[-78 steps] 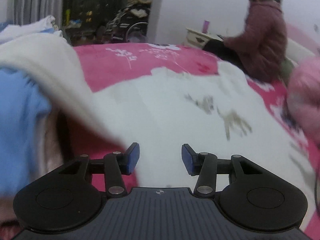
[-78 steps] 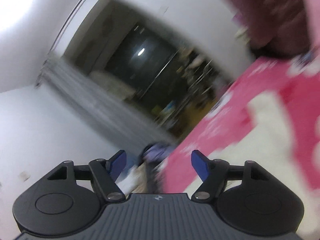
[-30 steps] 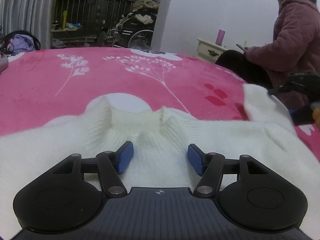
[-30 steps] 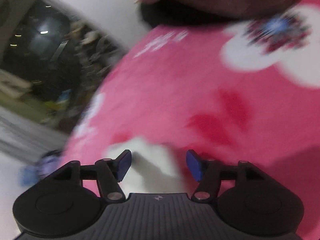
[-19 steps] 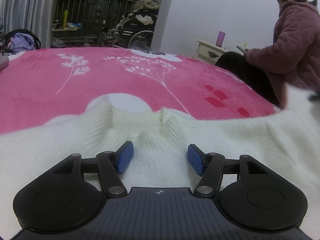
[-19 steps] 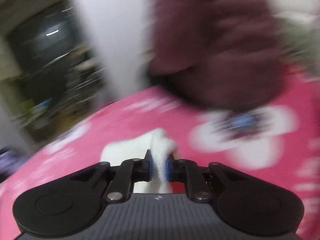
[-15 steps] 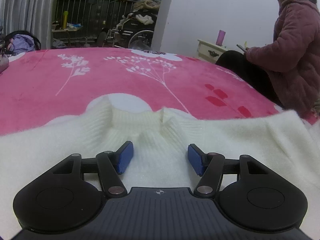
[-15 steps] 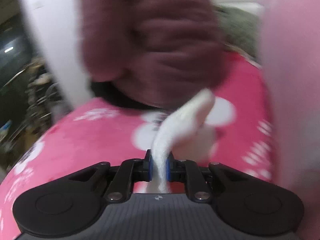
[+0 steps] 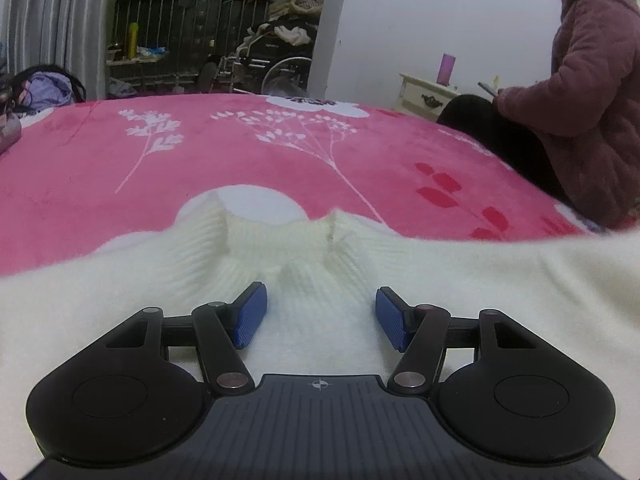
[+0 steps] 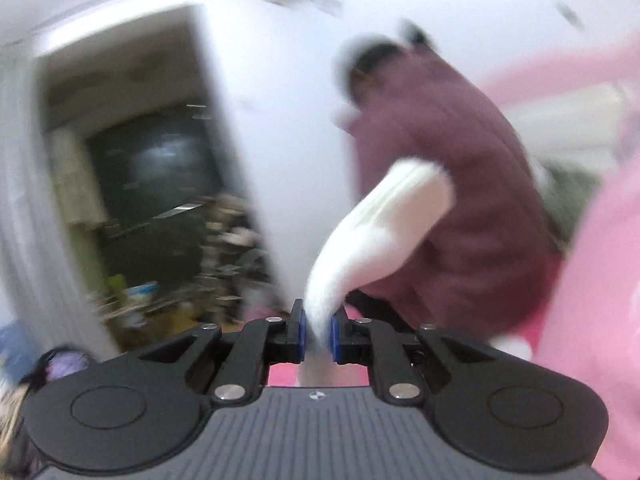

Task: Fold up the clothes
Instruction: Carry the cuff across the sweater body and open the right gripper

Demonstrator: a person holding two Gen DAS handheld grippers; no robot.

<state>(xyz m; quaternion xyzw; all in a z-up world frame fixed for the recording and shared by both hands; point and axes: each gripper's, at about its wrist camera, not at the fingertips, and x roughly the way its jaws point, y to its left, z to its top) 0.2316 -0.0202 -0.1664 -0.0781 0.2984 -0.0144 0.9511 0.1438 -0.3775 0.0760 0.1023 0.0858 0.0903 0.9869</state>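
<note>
So the big pink bed (image 9: 120, 168) fills everything ahead of my left claw (image 9: 318, 312), with the white sweater (image 9: 480, 280) spread flat across it, collar just ahead of the tips. Left jaws sit apart, nothing between them but knit underneath, not pinching. My right claw (image 10: 318, 330) is clamped on the sleeve (image 10: 380, 232), which sticks up and forward out of the pads, off the bed; it's blurry there. A person in a maroon coat (image 9: 588, 92) sits off to the right. I reckon the trick is carrying the sleeve across the chest in one smooth arc, keeping the left low near the collar so the body doesn't drag.
</note>
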